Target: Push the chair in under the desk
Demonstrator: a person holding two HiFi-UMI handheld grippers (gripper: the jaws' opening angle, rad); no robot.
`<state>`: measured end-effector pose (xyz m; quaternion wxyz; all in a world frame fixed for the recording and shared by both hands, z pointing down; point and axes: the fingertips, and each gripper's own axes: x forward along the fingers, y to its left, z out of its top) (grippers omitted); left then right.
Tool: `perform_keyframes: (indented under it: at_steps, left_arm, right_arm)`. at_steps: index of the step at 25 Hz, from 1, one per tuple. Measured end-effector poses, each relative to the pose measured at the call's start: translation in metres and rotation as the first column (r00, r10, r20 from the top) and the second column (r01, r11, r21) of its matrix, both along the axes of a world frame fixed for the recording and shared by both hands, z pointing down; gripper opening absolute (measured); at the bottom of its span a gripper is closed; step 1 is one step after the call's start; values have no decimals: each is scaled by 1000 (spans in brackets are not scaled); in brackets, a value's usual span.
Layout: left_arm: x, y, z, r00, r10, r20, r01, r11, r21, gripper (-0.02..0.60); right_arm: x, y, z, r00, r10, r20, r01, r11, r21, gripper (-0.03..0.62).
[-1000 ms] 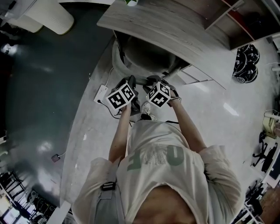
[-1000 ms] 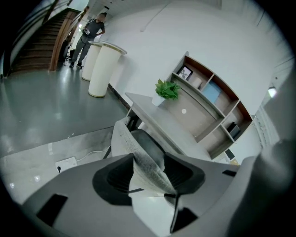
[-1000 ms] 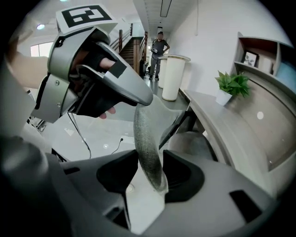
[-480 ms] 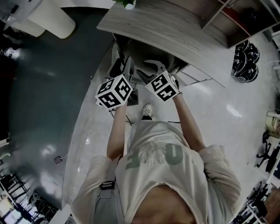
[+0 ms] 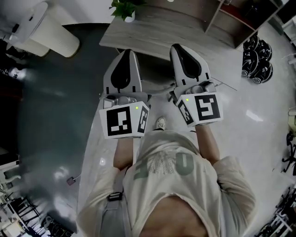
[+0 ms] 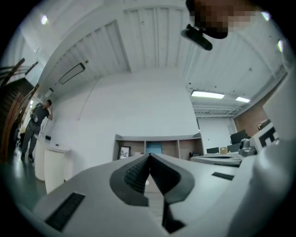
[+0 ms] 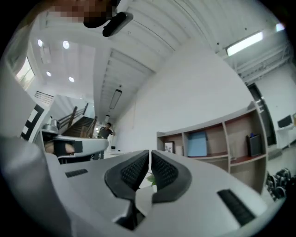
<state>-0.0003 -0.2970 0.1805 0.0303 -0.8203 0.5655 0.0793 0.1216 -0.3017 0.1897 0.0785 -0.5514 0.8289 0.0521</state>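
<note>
Judging the push as done: the dark grey office chair point(image 5: 156, 79) looks tucked under the pale wood-grain tabletop point(image 5: 152, 37), w/ only a dark sliver showing btwn the grippers. Left gripper point(image 5: 125, 60) & right gripper point(image 5: 182, 53) are both clenched; jaws just closed, nothing btwn them. I hold them high, side by side, pointing roughly level over the tabletop edge. Next, I reckon: check the chair's fully in, then lower both.

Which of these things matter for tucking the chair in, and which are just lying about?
Job: desk; left gripper, right gripper, both just closed, empty; chair not clearly visible.
Lying about: potted plant; shelf unit; white container.
</note>
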Motion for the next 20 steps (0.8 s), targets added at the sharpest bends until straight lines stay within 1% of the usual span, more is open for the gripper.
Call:
perform_keyframes:
  at_steps: [2,5,7,8,10,11,14,17,20]
  left_arm:
    - [17,9,-11,998,32,49,-33,999,37,14]
    - [38,20,-13,993,81,87,-86,995,58,14]
    - [49,25,-13,990,115,82,-120,991,61,14]
    - [55,26,-12,988,140,59,-143,988,55,14]
    - [64,27,-11,983,182,11,-182,982,41,14]
    - [66,27,-12,982,188,6,-188,981,38,14]
    - [66,27,-14,983,179,34,-181,982,50,14]
    - [66,27,-14,983,182,32,-184,982,50,14]
    - [64,25,-15,983,178,33,-180,982,55,14]
  right_arm:
    - [21,11,-5,997,71,4,-71,997,3,28]
    - [43,27,-2,989,144,-25,-144,990,10,28]
    - [51,32,3,982,176,-67,-175,984,24,21]
    - [55,33,5,978,188,-87,-186,982,28,20]
    - [60,34,9,976,197,-92,-196,980,20,20]
    - [61,35,10,978,193,-82,-193,981,13,20]
    - [59,37,6,980,180,-85,-178,984,23,20]
    - [53,37,5,975,176,-134,-170,984,53,20]
    - [47,36,3,974,178,-143,-171,983,60,18]
